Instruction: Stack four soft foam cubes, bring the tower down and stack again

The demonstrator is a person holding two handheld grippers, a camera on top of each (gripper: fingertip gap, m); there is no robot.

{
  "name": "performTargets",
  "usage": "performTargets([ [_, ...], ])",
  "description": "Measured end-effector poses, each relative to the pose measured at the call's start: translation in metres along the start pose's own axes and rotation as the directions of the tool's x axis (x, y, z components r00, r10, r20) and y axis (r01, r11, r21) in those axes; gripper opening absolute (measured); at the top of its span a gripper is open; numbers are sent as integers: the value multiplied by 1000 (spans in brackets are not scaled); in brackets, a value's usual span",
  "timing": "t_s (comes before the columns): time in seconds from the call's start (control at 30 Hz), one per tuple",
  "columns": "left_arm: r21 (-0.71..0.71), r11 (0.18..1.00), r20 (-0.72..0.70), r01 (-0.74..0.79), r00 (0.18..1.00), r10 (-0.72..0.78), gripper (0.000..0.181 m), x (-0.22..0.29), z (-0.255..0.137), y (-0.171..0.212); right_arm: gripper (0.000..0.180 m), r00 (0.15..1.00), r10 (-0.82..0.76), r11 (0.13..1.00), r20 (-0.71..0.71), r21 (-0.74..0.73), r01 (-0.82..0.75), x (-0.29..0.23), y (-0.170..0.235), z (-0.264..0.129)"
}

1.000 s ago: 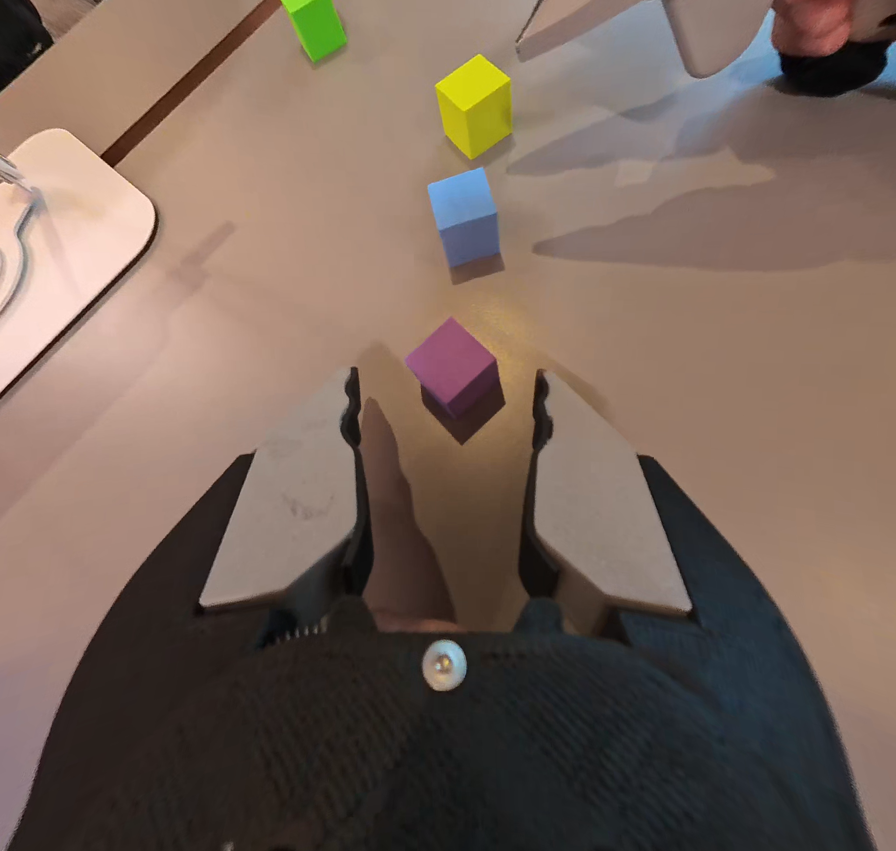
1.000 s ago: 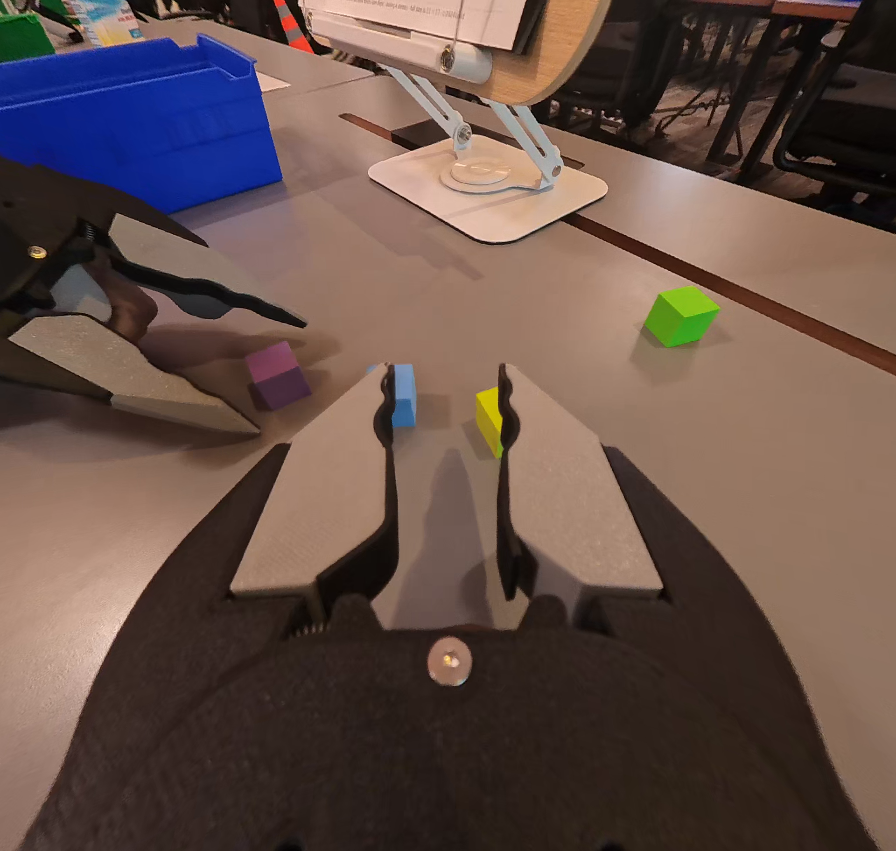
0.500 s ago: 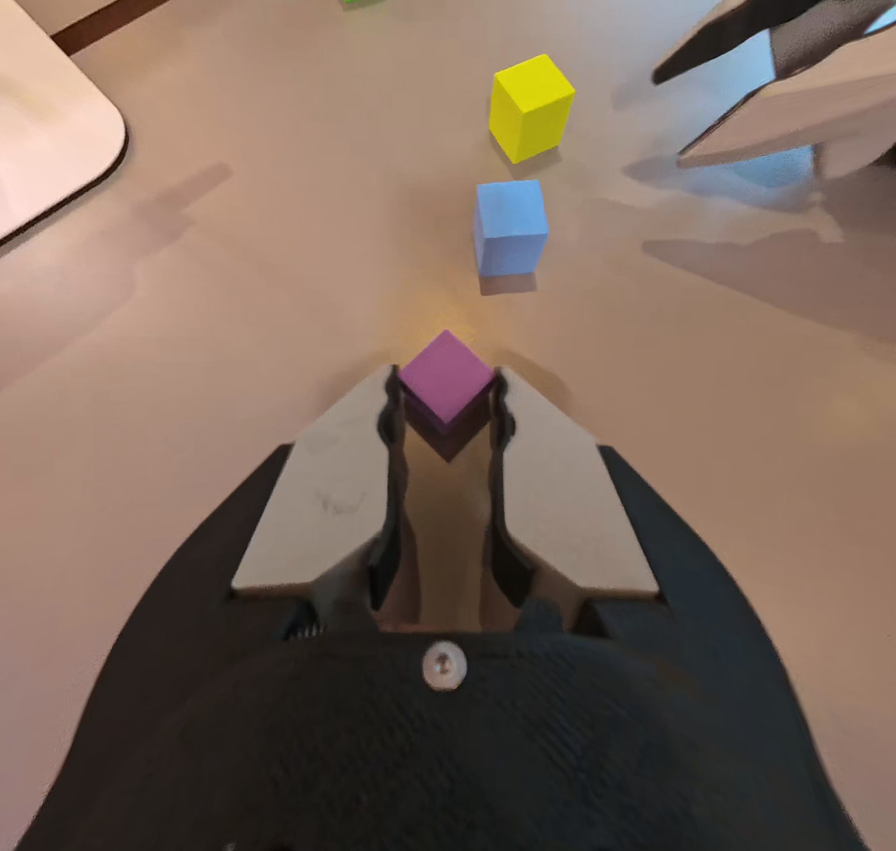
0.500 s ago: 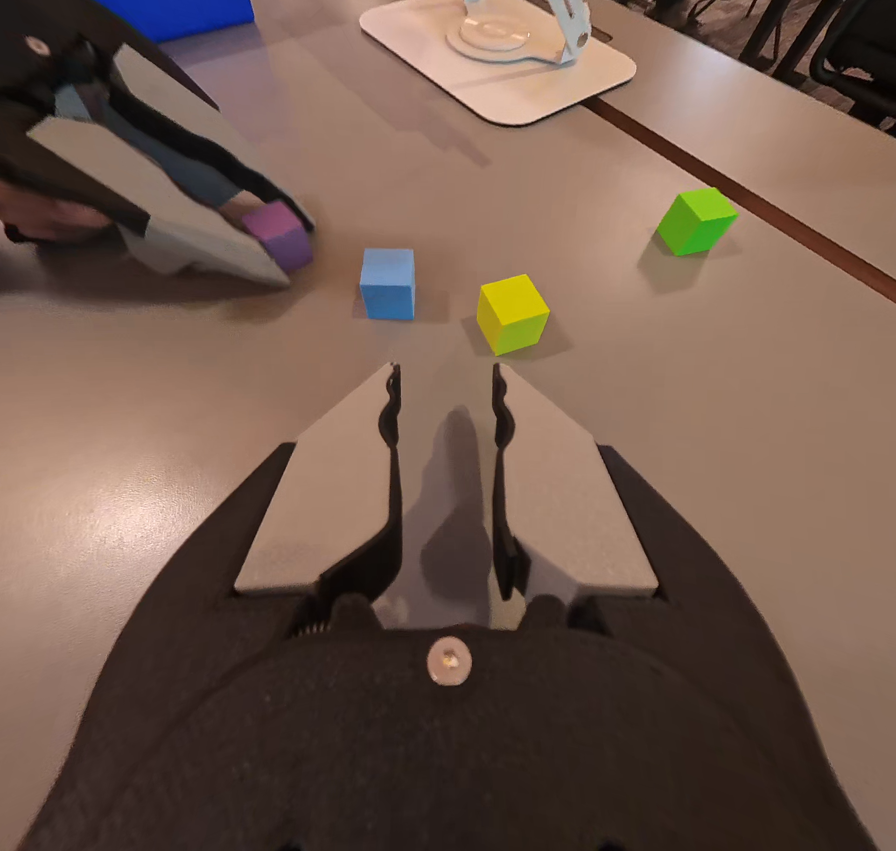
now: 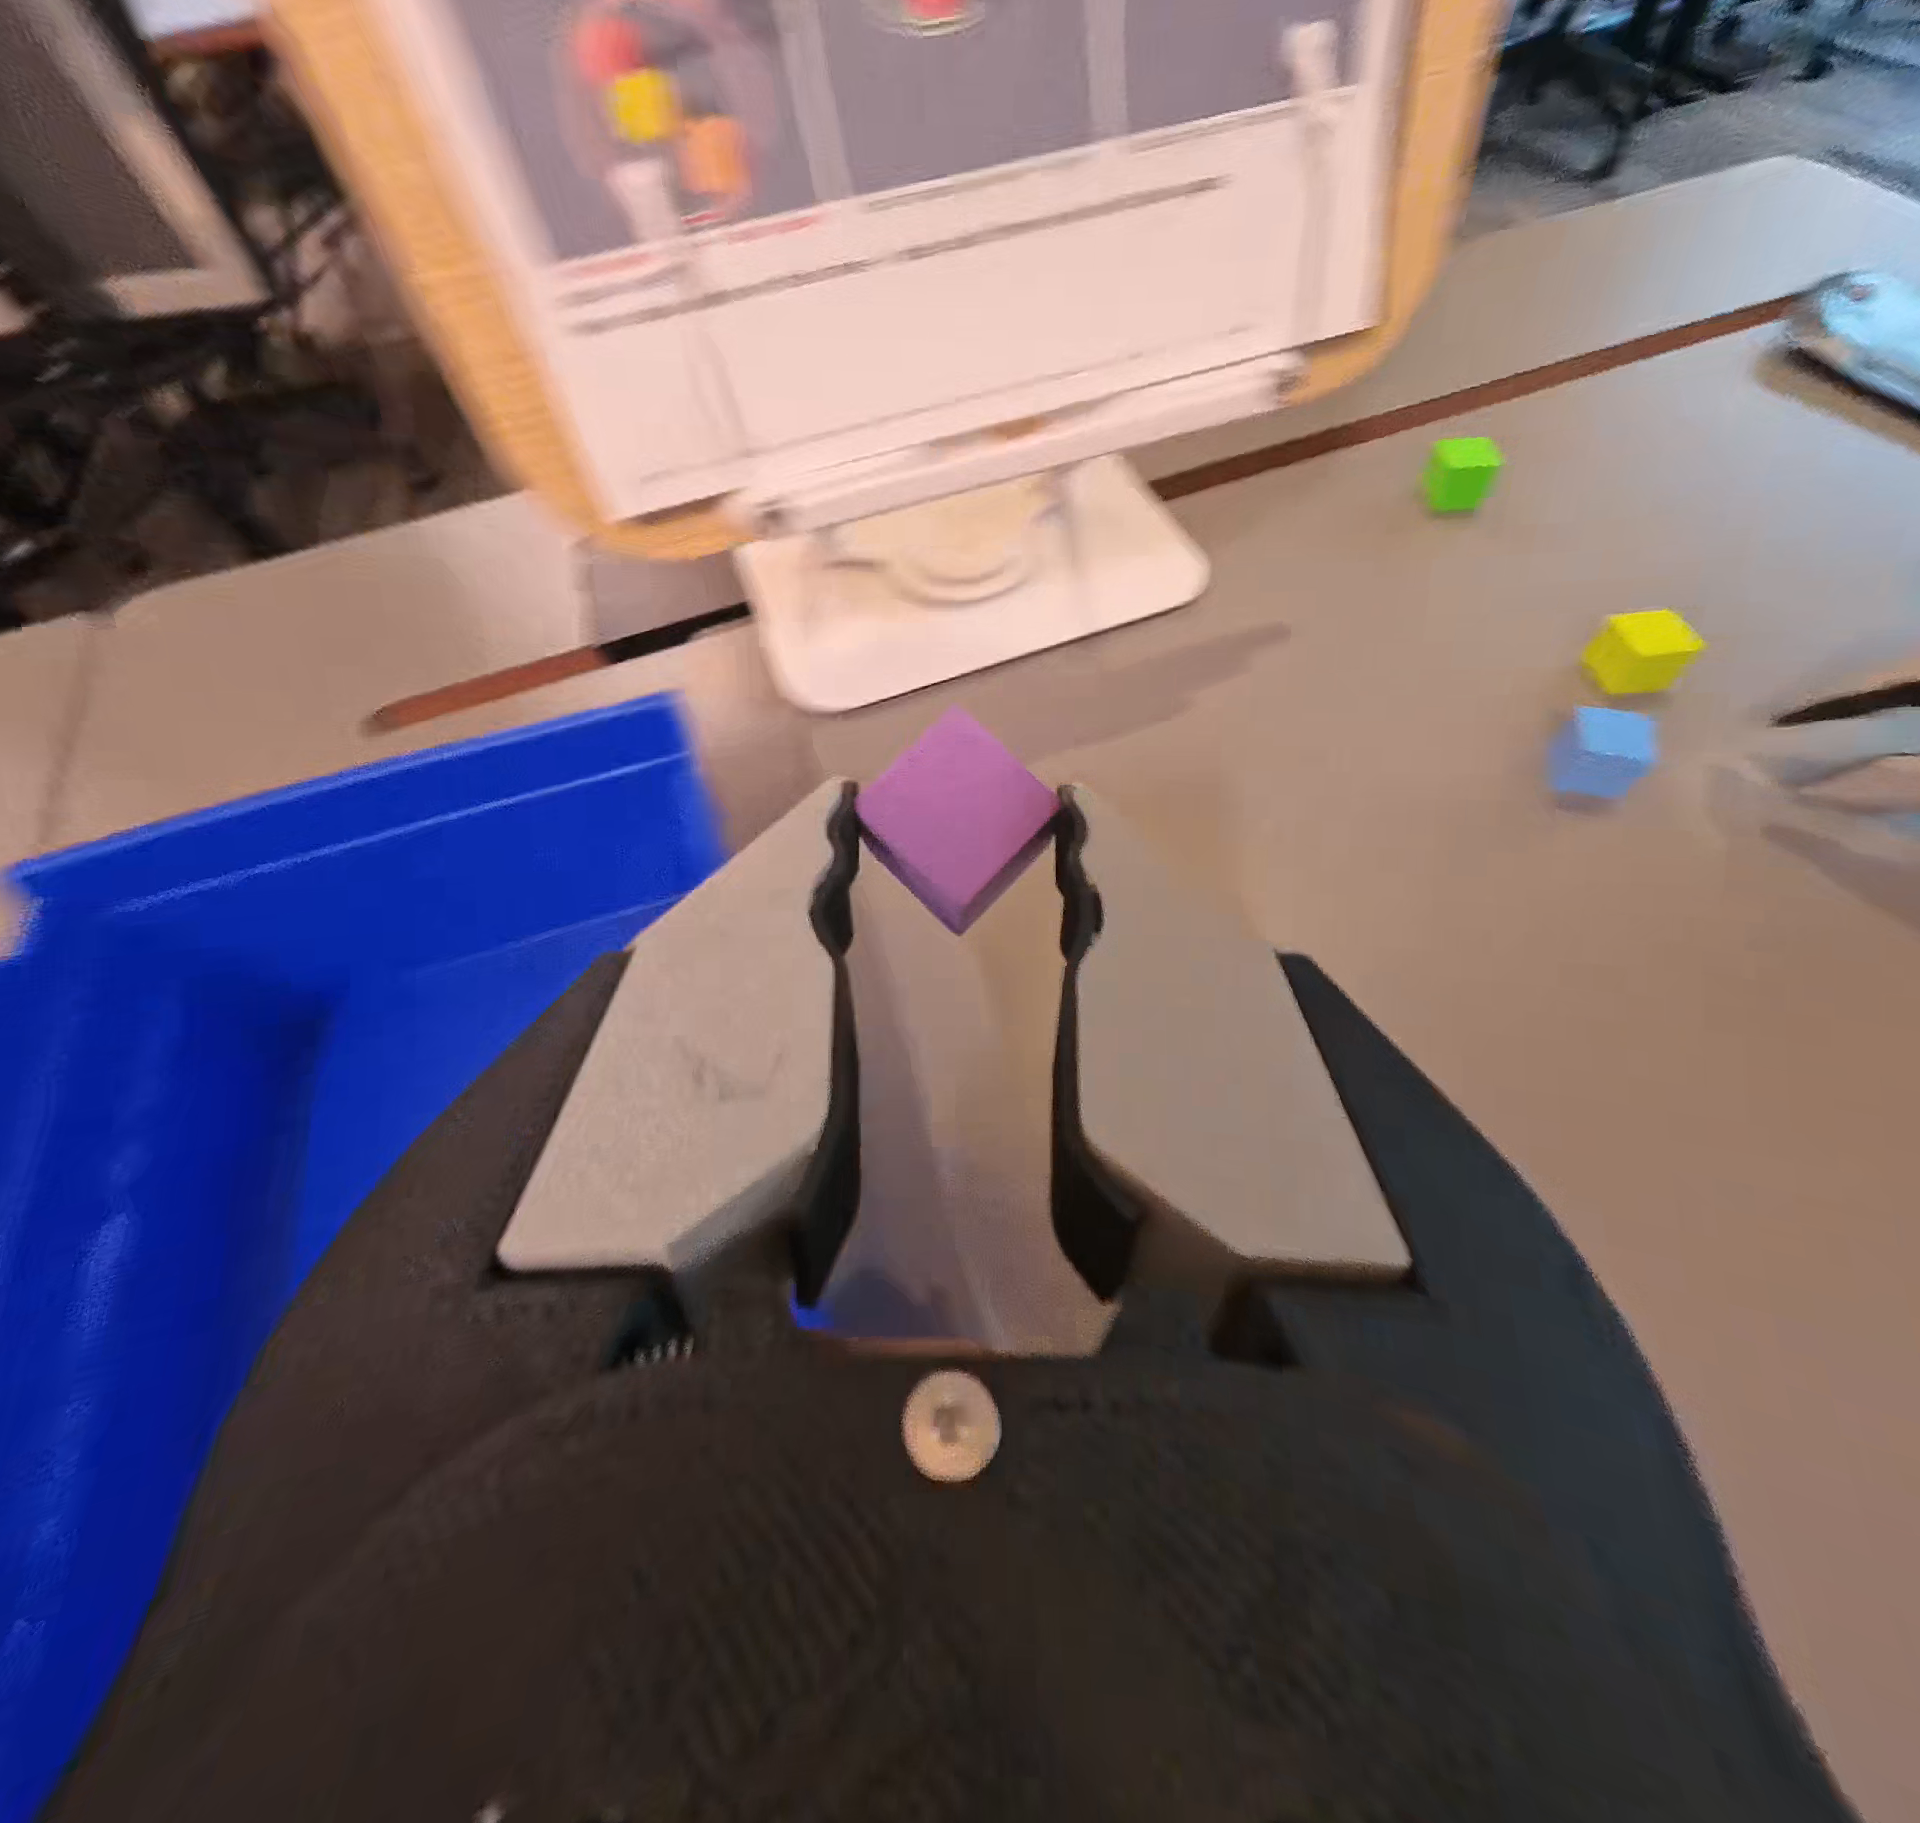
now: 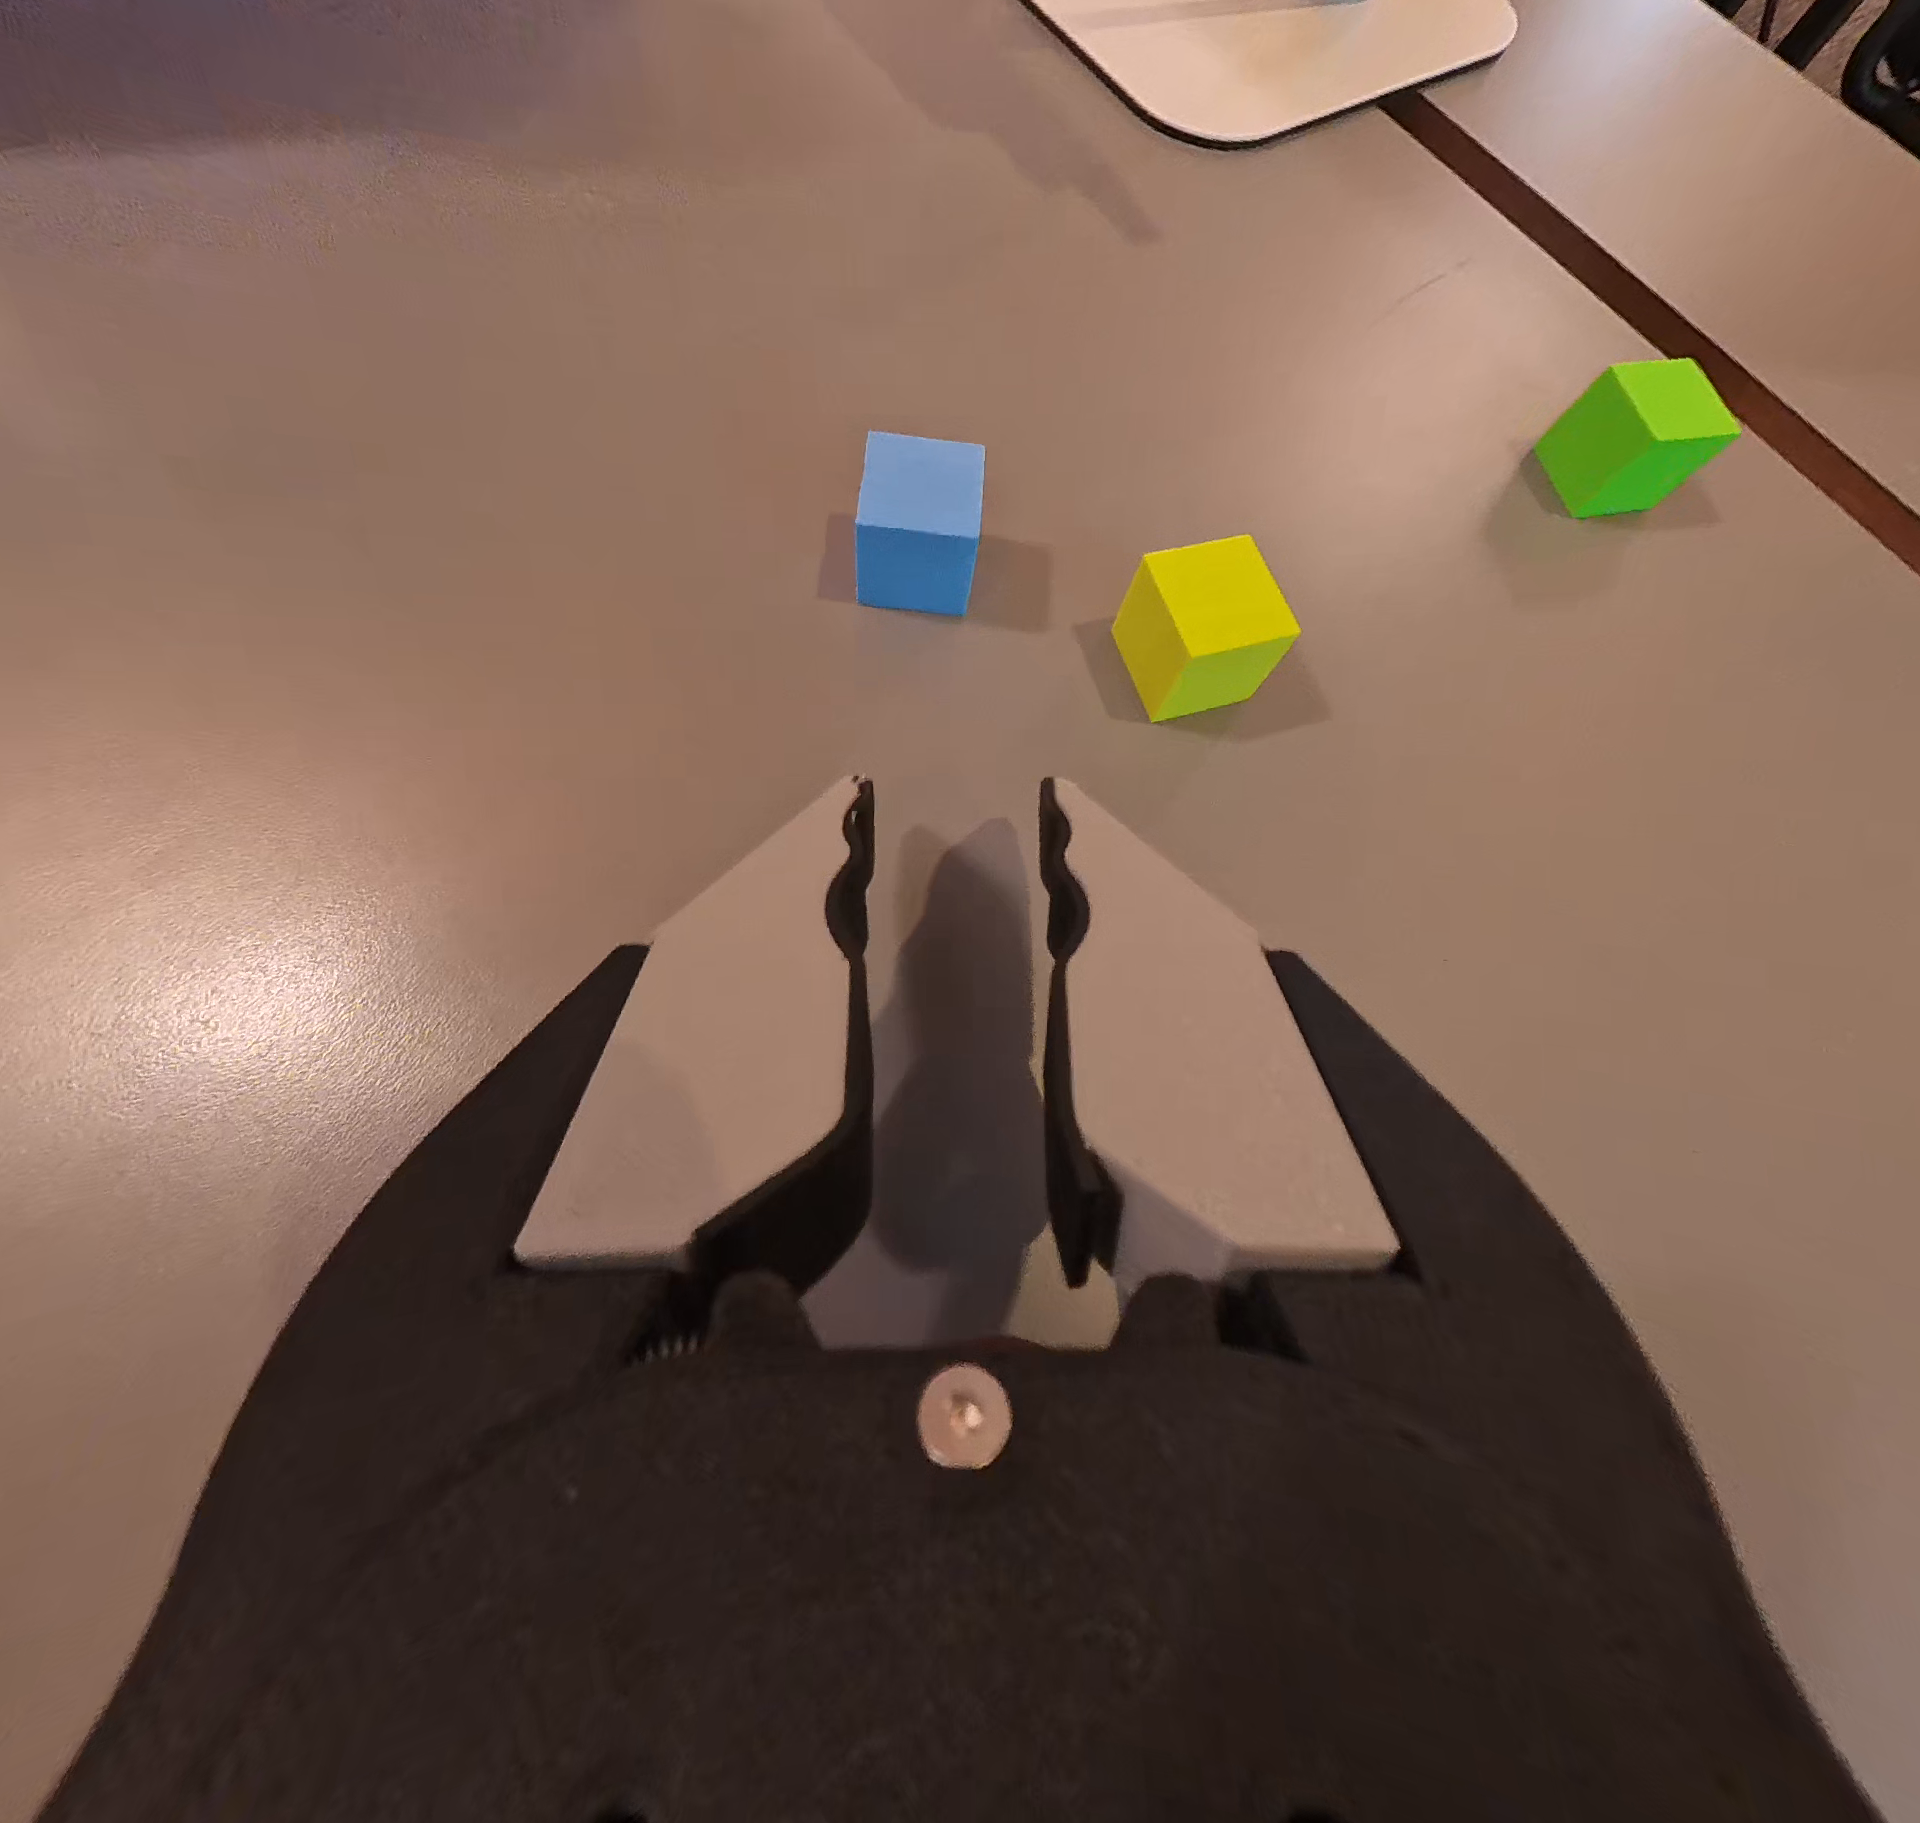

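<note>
Purple cube (image 5: 954,823) clamped corner-on between the left tongs' (image 5: 954,817) tips, above the table (image 5: 1455,942). Right tongs (image 6: 954,786) stand apart, empty; blue cube (image 6: 920,526) and yellow cube (image 6: 1205,625) ahead, green cube (image 6: 1636,438) far right.

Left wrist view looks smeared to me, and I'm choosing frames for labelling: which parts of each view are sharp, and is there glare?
Left wrist view: the board on its stand and blue bin are motion-blurred; the left gripper and its purple cube stay fairly crisp. Right wrist view: sharp throughout; blue cube, yellow cube and green cube cast soft shadows, with mild glare on the table.
</note>
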State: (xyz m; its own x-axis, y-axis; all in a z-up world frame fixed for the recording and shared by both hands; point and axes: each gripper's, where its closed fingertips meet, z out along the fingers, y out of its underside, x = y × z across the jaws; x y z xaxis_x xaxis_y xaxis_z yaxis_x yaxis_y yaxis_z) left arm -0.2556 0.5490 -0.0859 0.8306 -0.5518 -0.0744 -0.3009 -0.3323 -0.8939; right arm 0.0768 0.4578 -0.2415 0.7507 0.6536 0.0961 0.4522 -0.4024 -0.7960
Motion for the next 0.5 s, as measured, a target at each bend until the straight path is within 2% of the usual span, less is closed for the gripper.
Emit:
performTargets([
  [0.17,-255,956,109,143,987,-118,37,-103,10,78,27,1000,15,1000,16,-15,-14,0,2,2],
  [0.27,-342,899,89,274,962,-260,40,-124,21,115,26,1000,12,1000,11,-25,-12,0,3,3],
  [0.33,-359,880,48,311,948,-315,61,-122,23,115,26,1000,11,1000,8,-23,-11,0,2,3],
  [0.4,-326,906,69,270,963,-262,63,-125,19,97,26,1000,18,1000,10,-20,-17,0,2,2],
  [0.5,-228,955,81,188,981,-174,72,-110,7,47,24,999,30,999,14,-15,-29,1,1,2],
])
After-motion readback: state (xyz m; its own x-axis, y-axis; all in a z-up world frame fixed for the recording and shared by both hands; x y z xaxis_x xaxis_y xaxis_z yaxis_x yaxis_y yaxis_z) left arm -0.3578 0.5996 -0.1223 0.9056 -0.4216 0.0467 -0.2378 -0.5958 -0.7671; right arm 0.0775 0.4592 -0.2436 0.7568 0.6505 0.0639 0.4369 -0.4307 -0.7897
